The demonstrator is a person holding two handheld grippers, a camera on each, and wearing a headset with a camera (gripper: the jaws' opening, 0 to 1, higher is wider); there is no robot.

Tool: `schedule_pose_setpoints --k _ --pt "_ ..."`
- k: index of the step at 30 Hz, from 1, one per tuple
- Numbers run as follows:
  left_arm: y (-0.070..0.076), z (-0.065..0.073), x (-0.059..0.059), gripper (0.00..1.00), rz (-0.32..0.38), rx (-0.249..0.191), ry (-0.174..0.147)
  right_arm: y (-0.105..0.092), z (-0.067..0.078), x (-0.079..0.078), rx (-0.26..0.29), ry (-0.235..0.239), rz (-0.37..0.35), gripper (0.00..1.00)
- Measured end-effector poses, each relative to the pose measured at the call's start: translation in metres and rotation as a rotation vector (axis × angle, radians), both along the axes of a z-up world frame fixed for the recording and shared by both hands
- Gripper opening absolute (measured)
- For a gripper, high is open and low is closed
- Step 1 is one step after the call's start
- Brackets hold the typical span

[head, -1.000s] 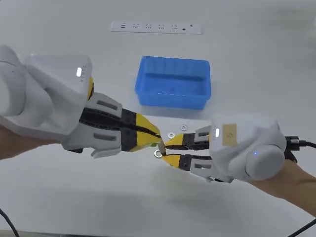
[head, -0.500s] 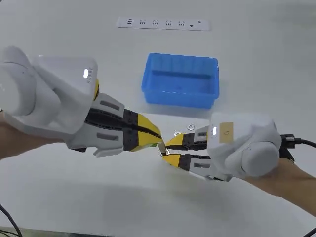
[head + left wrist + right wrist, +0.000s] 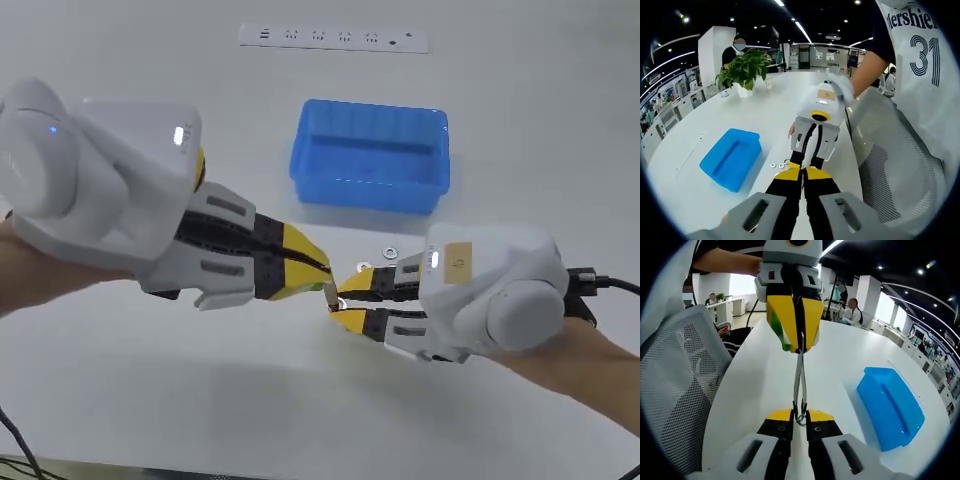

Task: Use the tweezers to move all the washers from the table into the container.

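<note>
The table (image 3: 520,120) carries the container (image 3: 365,195). Near its front wall, the left tool (image 3: 325,272) clamps the tweezers (image 3: 800,375) at the rear. The right tool (image 3: 336,303), jaws narrow, pinches their tips. Loose washers (image 3: 390,252) lie between the container and the tools. Risk: a slackened pinch lets the tweezers spring open, dropping a washer short.

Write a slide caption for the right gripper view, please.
The left hand-held gripper and right hand-held gripper grip thin metal tweezers between them over the white table, beside a blue plastic container.

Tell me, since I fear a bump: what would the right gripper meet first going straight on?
The tweezers, apparently pinched by the right gripper; just beyond them, the left gripper holding their far end.
</note>
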State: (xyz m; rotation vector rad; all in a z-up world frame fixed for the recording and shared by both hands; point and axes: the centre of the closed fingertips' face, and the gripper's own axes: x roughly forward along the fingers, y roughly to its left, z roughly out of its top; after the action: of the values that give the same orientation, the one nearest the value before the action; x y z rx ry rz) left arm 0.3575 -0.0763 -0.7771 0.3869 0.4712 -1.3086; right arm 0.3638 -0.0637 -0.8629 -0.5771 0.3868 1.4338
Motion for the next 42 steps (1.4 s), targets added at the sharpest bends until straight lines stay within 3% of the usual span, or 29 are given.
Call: schedule_pose_setpoints --k 6,20,26,31,36,42 --pt "0.0 0.0 0.003 0.05 0.001 -0.004 0.017 0.002 -0.001 0.003 0.014 0.05 -0.019 0.12" --pt "-0.001 0.0 0.007 0.05 -0.002 -0.013 0.053 0.003 -0.002 0.001 0.005 0.055 -0.015 0.1" --pt "-0.001 0.0 0.004 0.05 -0.015 0.0 0.064 0.003 -0.002 0.0 -0.004 0.049 -0.019 0.1" --pt "0.002 0.001 -0.001 0.05 -0.023 0.022 0.06 0.002 -0.001 -0.003 -0.016 0.041 -0.013 0.1" --pt "0.001 0.013 -0.002 0.05 -0.021 -0.004 0.052 0.002 0.011 -0.005 0.017 0.042 -0.019 0.1" --pt "-0.002 0.035 0.003 0.05 -0.038 -0.018 -0.006 0.001 0.033 0.004 0.045 0.003 -0.041 0.1"
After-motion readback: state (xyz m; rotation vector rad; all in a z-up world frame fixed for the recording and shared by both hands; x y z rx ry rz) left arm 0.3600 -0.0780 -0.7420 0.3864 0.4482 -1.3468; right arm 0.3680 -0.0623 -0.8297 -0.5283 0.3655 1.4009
